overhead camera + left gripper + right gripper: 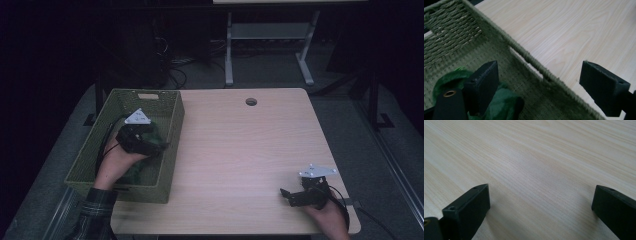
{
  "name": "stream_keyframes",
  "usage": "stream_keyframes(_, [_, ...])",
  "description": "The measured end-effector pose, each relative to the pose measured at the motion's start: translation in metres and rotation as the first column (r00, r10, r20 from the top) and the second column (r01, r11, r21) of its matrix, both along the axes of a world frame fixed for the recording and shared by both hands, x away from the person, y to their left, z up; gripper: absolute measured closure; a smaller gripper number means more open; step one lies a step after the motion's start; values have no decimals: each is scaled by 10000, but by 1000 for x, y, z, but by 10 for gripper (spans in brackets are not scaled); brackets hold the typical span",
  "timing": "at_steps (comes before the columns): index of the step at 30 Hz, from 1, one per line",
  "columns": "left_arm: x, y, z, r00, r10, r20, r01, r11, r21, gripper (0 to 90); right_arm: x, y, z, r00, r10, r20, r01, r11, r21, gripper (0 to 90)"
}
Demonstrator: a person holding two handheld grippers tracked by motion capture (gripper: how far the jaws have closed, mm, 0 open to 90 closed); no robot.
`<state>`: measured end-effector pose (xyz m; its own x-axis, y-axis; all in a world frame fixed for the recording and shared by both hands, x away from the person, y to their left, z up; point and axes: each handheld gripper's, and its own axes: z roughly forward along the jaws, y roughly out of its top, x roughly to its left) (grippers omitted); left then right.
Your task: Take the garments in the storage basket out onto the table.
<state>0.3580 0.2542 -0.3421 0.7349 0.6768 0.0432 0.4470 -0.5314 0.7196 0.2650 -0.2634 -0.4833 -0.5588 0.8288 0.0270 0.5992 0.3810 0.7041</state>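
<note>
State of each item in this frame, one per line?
Basket: upright on the table, green cloth inside.
Green cloth: crumpled on the basket floor, not gripped.
Left tool: open, jaws straddling the basket wall.
Right tool: open, holding nothing, over bare table.

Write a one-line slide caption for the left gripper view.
Open left gripper straddling the woven green basket's rim, green plush cloth inside beneath one jaw.
</note>
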Motion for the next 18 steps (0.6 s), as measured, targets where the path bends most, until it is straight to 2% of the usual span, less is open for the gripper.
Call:
stream_keyframes(9, [3, 21, -5, 9985, 554, 33, -554, 9984, 65, 152, 0, 0, 0, 10000, -4, -1, 4, 10000, 1, 14])
stream_keyframes(18, [3, 42, -9, 9934, 1144, 7, -1144, 9934, 10, 153, 0, 0, 0, 10000, -5, -3, 5, 10000, 2, 13])
